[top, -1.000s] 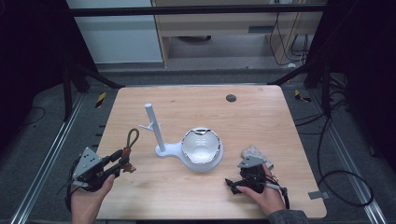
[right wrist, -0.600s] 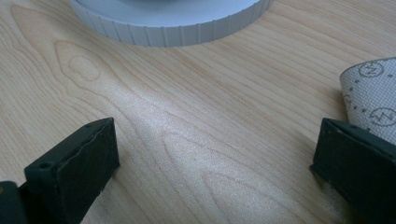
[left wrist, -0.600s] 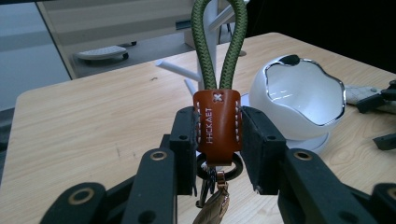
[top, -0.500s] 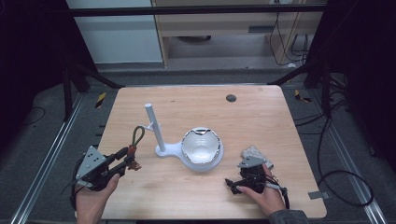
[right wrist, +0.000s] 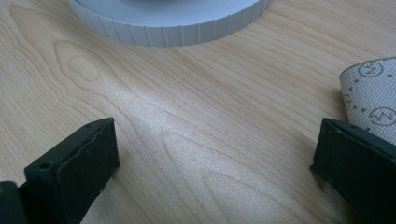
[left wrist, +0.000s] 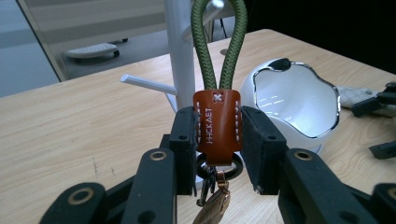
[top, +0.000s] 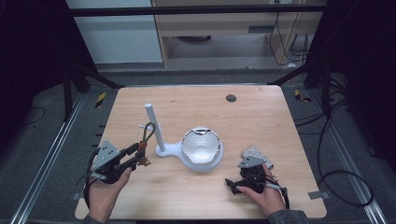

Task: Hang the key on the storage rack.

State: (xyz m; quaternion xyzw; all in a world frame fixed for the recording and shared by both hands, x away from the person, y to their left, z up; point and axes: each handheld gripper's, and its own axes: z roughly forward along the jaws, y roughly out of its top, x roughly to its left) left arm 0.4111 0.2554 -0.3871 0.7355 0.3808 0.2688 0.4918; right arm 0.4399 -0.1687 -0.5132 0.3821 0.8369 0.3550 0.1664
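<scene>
My left gripper (top: 138, 154) (left wrist: 217, 135) is shut on the brown leather tab of a keychain (left wrist: 217, 123) with a green cord loop (top: 148, 131) and a metal ring and clip hanging below. The loop stands up just left of the white peg stand (top: 154, 126), whose post (left wrist: 181, 46) rises behind it with a side peg (left wrist: 147, 84). My right gripper (top: 233, 184) (right wrist: 215, 163) rests low over the table at the front right, jaws wide apart with bare wood between them. A white bowl-shaped dish (top: 201, 145) (left wrist: 294, 100) sits on the stand's round base (right wrist: 168, 21).
A crumpled pale cloth with printed marks (top: 254, 152) (right wrist: 373, 100) lies beside my right gripper. A small dark round mark (top: 230, 98) is near the wooden table's (top: 261, 121) far edge. Dark frame rails run along both sides.
My left gripper has carried the keychain rightwards and slightly up, closer to the white post. The right gripper has stayed put.
</scene>
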